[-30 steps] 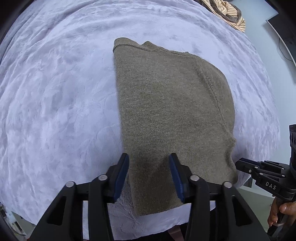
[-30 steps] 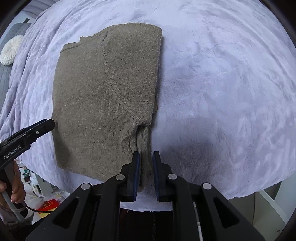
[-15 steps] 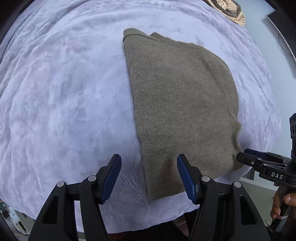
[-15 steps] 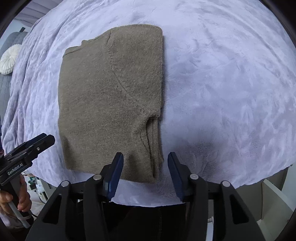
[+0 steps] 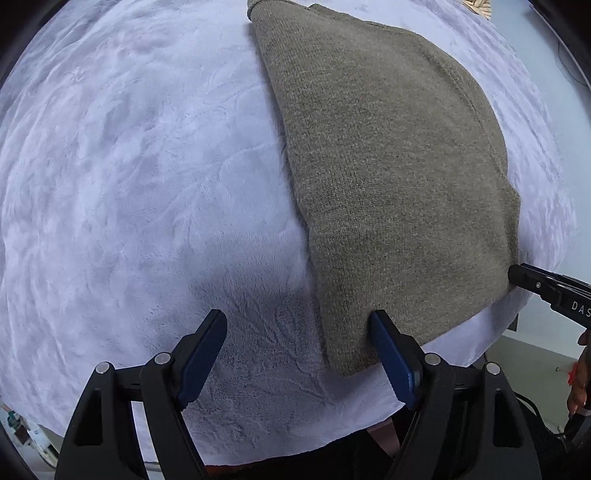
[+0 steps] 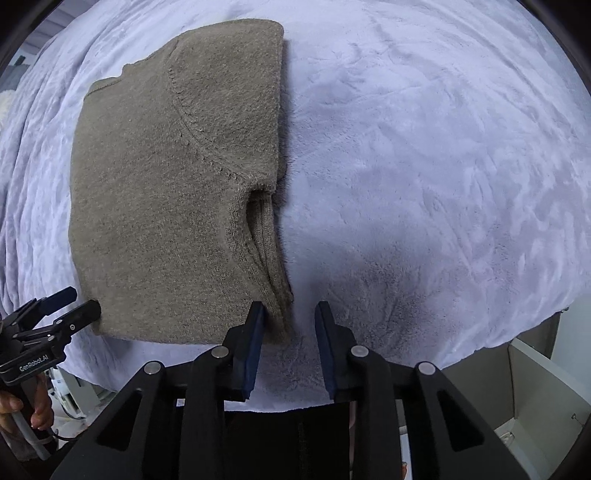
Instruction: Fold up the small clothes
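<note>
An olive-brown knitted sweater (image 5: 388, 166) lies folded flat on a pale lilac plush blanket (image 5: 129, 184). In the right wrist view the sweater (image 6: 173, 192) shows a sleeve folded in along its right edge. My left gripper (image 5: 299, 354) is open, its jaws straddling the sweater's near left corner. My right gripper (image 6: 290, 332) is open, its jaws straddling the near right corner, low over the hem. Each gripper also shows at the edge of the other's view: the right one (image 5: 546, 291) and the left one (image 6: 55, 317).
The blanket (image 6: 424, 166) covers a bed whose near edge runs just under both grippers. A striped cloth (image 5: 476, 3) lies at the far right corner. A white box or furniture piece (image 6: 543, 391) stands beside the bed at the lower right.
My right gripper opened from shut on the sweater's near right edge, then narrowed partly around that corner. My left gripper opened wider and shifted left to the near left corner.
</note>
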Demonstrator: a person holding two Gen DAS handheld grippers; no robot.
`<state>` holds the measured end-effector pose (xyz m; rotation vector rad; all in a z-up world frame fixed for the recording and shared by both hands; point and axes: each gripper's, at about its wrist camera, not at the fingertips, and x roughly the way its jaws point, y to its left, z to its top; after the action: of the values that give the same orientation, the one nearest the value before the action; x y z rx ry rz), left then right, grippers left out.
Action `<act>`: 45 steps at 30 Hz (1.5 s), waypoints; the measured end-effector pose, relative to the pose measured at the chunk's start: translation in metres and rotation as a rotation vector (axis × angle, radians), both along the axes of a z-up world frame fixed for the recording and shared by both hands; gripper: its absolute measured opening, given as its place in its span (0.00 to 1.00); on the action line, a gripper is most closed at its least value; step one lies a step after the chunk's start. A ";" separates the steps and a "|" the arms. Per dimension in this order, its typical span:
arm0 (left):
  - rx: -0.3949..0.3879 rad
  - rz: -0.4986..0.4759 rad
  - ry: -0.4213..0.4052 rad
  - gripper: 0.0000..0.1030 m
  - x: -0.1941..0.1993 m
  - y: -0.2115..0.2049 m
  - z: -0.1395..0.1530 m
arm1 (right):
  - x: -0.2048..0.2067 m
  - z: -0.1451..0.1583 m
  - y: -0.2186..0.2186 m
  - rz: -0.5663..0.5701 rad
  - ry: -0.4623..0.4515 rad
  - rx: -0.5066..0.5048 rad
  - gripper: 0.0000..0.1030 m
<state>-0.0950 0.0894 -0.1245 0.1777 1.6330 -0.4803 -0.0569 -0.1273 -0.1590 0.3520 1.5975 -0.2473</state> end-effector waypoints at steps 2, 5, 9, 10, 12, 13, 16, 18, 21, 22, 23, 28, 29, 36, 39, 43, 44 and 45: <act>-0.010 0.004 0.001 0.78 -0.002 0.001 0.000 | -0.002 0.004 -0.001 -0.017 0.000 -0.006 0.29; -0.023 0.001 0.001 0.78 -0.006 0.006 0.004 | -0.004 0.014 -0.001 -0.020 0.002 -0.026 0.29; -0.036 0.014 -0.022 0.78 -0.011 0.006 0.015 | 0.011 0.034 0.000 -0.022 -0.033 -0.033 0.32; -0.039 0.021 -0.028 0.78 -0.012 0.008 0.018 | 0.014 0.040 0.000 -0.027 -0.053 -0.019 0.32; -0.042 0.035 -0.042 0.78 -0.010 0.009 0.025 | 0.022 0.049 -0.001 -0.025 -0.076 0.001 0.33; -0.043 0.040 -0.051 0.78 -0.009 0.009 0.029 | 0.027 0.052 -0.001 -0.016 -0.081 0.004 0.35; -0.036 0.050 -0.075 0.78 -0.002 0.009 0.038 | 0.042 0.060 0.003 0.023 -0.096 0.012 0.36; -0.026 0.061 -0.089 0.78 0.005 0.005 0.045 | 0.051 0.063 0.002 0.047 -0.107 0.029 0.37; -0.027 0.083 -0.115 0.78 0.009 0.002 0.060 | 0.062 0.068 0.003 0.069 -0.122 0.043 0.46; -0.027 0.091 -0.126 0.78 0.010 -0.001 0.066 | 0.066 0.070 0.003 0.073 -0.127 0.047 0.49; -0.026 0.098 -0.138 0.78 0.010 -0.006 0.072 | 0.065 0.073 0.006 0.077 -0.132 0.048 0.51; -0.025 0.117 -0.174 0.78 0.019 -0.020 0.093 | 0.080 0.087 0.009 0.130 -0.168 0.028 0.75; -0.031 0.120 -0.183 0.85 0.021 -0.023 0.095 | 0.083 0.089 0.009 0.137 -0.173 0.023 0.78; -0.009 0.153 -0.215 1.00 0.028 -0.042 0.105 | 0.092 0.096 0.009 0.154 -0.183 0.004 0.89; 0.019 0.158 -0.221 1.00 0.028 -0.045 0.104 | 0.093 0.099 0.010 0.160 -0.196 -0.028 0.99; 0.037 0.161 -0.228 1.00 0.026 -0.047 0.104 | 0.093 0.100 0.011 0.159 -0.193 -0.022 1.00; 0.038 0.160 -0.228 1.00 0.026 -0.047 0.104 | 0.093 0.099 0.011 0.158 -0.188 -0.013 1.00; 0.041 0.160 -0.228 1.00 0.026 -0.048 0.105 | 0.093 0.098 0.012 0.157 -0.184 -0.015 1.00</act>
<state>-0.0691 0.0416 -0.0197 0.1260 1.4209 -0.2932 0.0365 -0.1151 -0.0608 0.2289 1.4330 -0.1031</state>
